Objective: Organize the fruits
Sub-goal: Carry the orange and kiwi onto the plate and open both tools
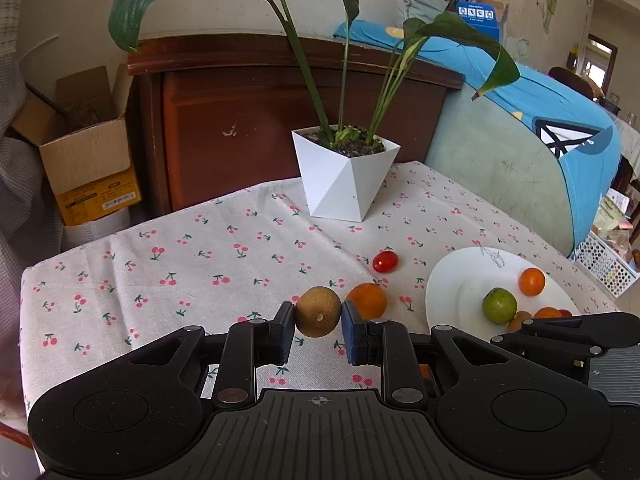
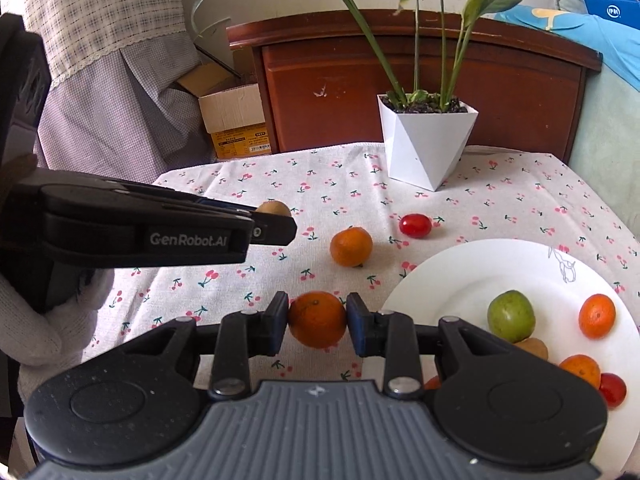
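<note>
At the far left a corrugated cardboard box (image 1: 86,152) stood open on the floor, with a checked curtain (image 2: 100,32) hanging near it and a dark, glossy wooden cabinet (image 1: 248,120) behind the table. The table was covered by a coarse woven tablecloth (image 1: 160,256) printed with small red cherries.

The left gripper (image 1: 318,320) pointed forward and downward, its black linkage arms drawn in and its blue pads pressed on either side of a brown, fuzzy, oval kiwi (image 1: 318,316), which it held just above the cloth. In the right wrist view a white knitted glove (image 2: 52,320) wrapped the handle of that tool.

Just right of the kiwi a dimpled round orange (image 1: 367,300) lay on the cloth, and farther back a smooth, shiny cherry tomato (image 1: 385,261). Beyond them stood a white, faceted, angular plant pot (image 1: 340,176) with long glossy green leaves.

The right gripper (image 2: 318,322) tilted downward likewise, clamped on a second orange (image 2: 318,318) held off the cloth just left of the plate's near rim.

At the right lay a smooth, round white plate (image 2: 460,280). On it rested a green fruit (image 2: 511,316), a small orange (image 2: 597,316), another kiwi (image 2: 534,348), another small orange (image 2: 580,370) and a red tomato (image 2: 612,390). Behind the plate a pale green cushion (image 1: 500,172) was draped with bright blue cloth (image 1: 560,104).
</note>
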A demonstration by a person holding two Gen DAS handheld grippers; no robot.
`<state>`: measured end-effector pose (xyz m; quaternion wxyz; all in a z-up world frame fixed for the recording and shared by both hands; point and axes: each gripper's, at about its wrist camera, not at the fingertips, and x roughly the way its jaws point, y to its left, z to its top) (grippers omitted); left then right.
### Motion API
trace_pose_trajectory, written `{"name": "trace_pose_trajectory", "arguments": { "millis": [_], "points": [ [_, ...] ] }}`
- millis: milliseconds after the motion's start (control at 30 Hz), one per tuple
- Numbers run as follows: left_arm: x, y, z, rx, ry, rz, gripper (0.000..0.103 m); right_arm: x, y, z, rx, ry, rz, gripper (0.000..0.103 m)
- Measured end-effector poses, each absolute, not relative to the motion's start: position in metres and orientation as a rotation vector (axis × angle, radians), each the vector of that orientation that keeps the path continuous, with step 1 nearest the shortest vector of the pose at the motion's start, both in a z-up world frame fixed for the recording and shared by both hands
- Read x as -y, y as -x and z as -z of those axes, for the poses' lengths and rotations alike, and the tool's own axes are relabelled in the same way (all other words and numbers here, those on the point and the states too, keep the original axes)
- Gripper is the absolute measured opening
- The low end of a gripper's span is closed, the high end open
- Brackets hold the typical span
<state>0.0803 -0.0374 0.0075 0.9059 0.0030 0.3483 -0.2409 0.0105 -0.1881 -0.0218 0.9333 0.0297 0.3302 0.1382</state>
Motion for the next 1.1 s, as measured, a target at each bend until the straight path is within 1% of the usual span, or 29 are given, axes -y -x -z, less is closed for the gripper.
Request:
{"name": "trace_pose_trajectory", "arguments": {
  "millis": [267,467,700,833,1000,1100],
  "points": [
    [0.03,-0.057,-0.03,-0.696,0.047,0.495,0.022,0.207,0.0,-0.012,-0.645,-0.109,-0.297,0.031],
    [0.049,-0.052,-0.036,-0.692,0.062,0.551,0.022,0.248,0.008,-0.029,-0.629,-0.165,-0.272,0.031],
    [0.085,-0.053,-0.032,-0.72,0.085,0.602,0.023,0.299,0.003,-0.019,-0.623,-0.282,-0.098,0.031],
    [0.103,-0.055,-0.025,-0.756,0.101,0.615,0.023,0.314,0.001,-0.012,-0.627,-0.3,-0.042,0.031],
    [0.12,-0.057,-0.013,-0.798,0.098,0.612,0.023,0.335,-0.001,-0.003,-0.639,-0.406,-0.003,0.031],
    [0.127,-0.055,-0.008,-0.81,0.091,0.615,0.023,0.339,-0.003,0.0,-0.641,-0.407,0.012,0.031]
  ]
}}
